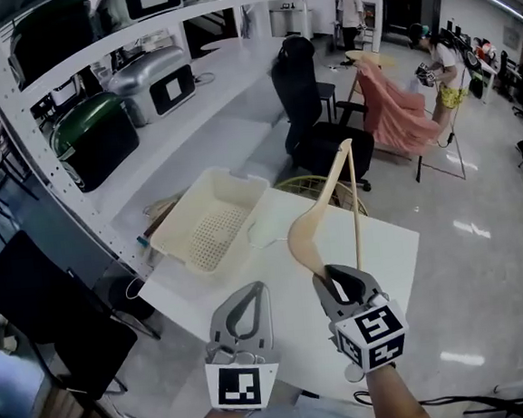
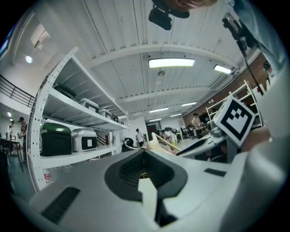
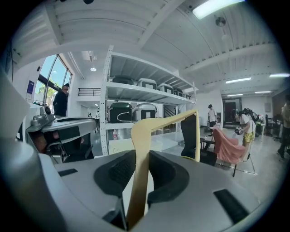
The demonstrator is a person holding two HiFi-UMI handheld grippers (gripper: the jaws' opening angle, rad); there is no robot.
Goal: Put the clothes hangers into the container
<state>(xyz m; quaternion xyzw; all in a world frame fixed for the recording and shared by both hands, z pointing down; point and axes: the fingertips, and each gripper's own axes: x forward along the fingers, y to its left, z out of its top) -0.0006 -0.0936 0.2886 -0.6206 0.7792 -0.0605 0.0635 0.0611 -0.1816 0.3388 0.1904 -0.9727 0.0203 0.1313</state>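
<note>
A pale wooden clothes hanger (image 1: 321, 218) stands up from my right gripper (image 1: 345, 284), which is shut on one end of it above the white table (image 1: 388, 254). In the right gripper view the hanger (image 3: 141, 159) runs up between the two pads and bends off to the right. The cream plastic container (image 1: 210, 220) sits at the table's far left corner with nothing showing in it. Low over the table's near edge, left of the right one, my left gripper (image 1: 248, 294) is shut with nothing in it. Its tips (image 2: 145, 152) meet in the left gripper view.
A white shelf rack (image 1: 93, 54) with hard cases runs along the left. Behind the table are a black office chair (image 1: 307, 108) and a round wicker basket (image 1: 307, 189). A pink cloth (image 1: 394, 110) drapes a stand, with people further back.
</note>
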